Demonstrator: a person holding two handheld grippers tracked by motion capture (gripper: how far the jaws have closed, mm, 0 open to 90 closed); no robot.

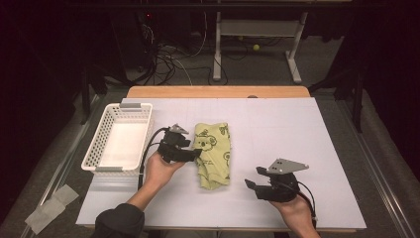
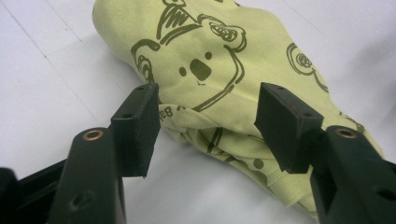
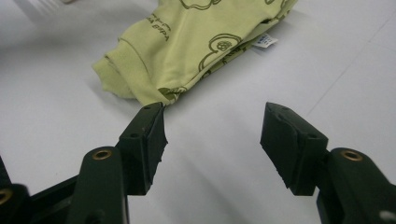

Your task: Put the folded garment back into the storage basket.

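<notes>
A folded yellow-green cloth printed with koalas lies in the middle of the white table. My left gripper sits at its left edge, held in a hand. In the left gripper view the cloth has its folded edge between the jaws of the left gripper, which stand open without pressing on it. My right gripper is near the front right, apart from the cloth. In the right gripper view the right gripper is open over bare table, just short of the cloth and its corner.
A white perforated basket stands at the table's left, close behind the left hand. A small white label sticks out of the cloth. Paper scraps lie on the floor at the front left. Cables and desk legs are beyond the far edge.
</notes>
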